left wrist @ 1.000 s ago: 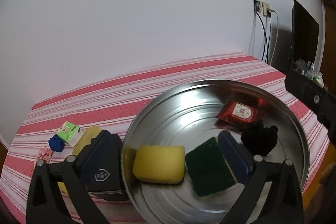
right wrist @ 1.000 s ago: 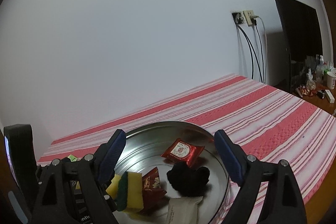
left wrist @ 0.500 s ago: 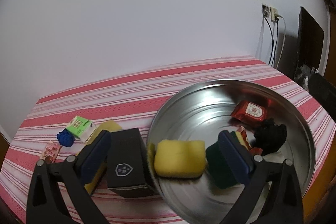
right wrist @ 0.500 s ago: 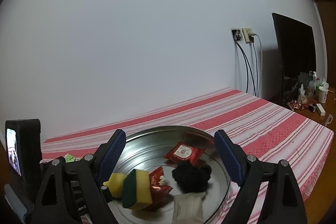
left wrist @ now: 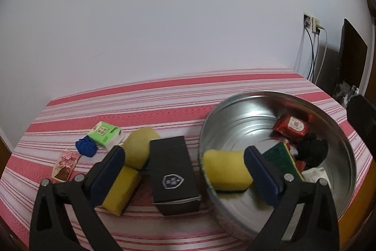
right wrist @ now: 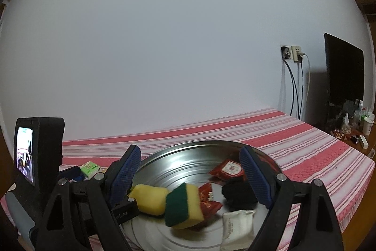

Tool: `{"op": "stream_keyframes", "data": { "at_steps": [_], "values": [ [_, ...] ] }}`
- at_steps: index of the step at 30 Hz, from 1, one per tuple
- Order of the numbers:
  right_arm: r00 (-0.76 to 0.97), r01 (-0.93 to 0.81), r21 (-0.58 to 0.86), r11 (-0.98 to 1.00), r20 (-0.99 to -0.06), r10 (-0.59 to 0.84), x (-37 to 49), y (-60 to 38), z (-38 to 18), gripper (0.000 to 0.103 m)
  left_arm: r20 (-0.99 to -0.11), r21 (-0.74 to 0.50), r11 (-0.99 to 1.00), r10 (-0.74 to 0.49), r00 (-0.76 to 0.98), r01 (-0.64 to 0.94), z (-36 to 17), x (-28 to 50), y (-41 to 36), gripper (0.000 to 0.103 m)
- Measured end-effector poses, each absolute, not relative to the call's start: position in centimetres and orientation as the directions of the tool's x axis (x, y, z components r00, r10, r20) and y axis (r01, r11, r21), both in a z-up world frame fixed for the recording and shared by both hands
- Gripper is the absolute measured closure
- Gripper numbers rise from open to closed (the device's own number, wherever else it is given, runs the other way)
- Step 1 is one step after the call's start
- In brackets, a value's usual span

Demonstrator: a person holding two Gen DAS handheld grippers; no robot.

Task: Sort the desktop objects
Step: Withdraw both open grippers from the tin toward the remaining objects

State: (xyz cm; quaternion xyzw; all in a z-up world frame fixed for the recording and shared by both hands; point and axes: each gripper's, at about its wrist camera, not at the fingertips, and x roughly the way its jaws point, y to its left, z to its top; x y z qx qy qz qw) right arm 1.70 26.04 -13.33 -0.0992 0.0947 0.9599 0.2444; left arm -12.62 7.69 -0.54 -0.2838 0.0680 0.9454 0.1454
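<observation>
Showing soft, even indoor light with a faint cool tint on the wall (left wrist: pixel 176 15). Catching bright streaks of glare along the inner wall of the metal basin (left wrist: pixel 246 114), with red reflections near its far side. Casting a dark shadow beside the black screen (right wrist: pixel 344 72). Bending the striped tablecloth (left wrist: pixel 164 95) into curves and vignetting black at the corners. Smearing the green-and-yellow sponge (right wrist: pixel 184 207) with motion blur in the right wrist view.
</observation>
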Motion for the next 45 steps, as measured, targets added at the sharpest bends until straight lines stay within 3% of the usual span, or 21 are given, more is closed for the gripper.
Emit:
{"op": "stream_keyframes", "data": {
  "at_steps": [21, 38, 45],
  "values": [
    [-0.911, -0.366, 0.083, -0.927, -0.237, 0.339, -0.9, 20.3, -13.0, 0.015, -0.587, 0.003, -0.972, 0.189, -0.787, -0.236, -1.6, -13.9, 1.2, 0.001],
    [-0.913, -0.323, 0.061, -0.944, -0.282, 0.294, -2.5, 18.5, -14.3, 0.015, -0.692, -0.056, -0.983, 0.166, -0.703, -0.176, -4.9, -16.8, -6.0, 0.001],
    [-0.913, -0.321, 0.072, -0.944, -0.290, 0.288, -2.1, 18.8, -14.3, 0.015, -0.697, 0.070, -0.965, 0.135, -0.705, -0.254, -5.3, -17.3, -3.1, 0.001]
  ]
}}
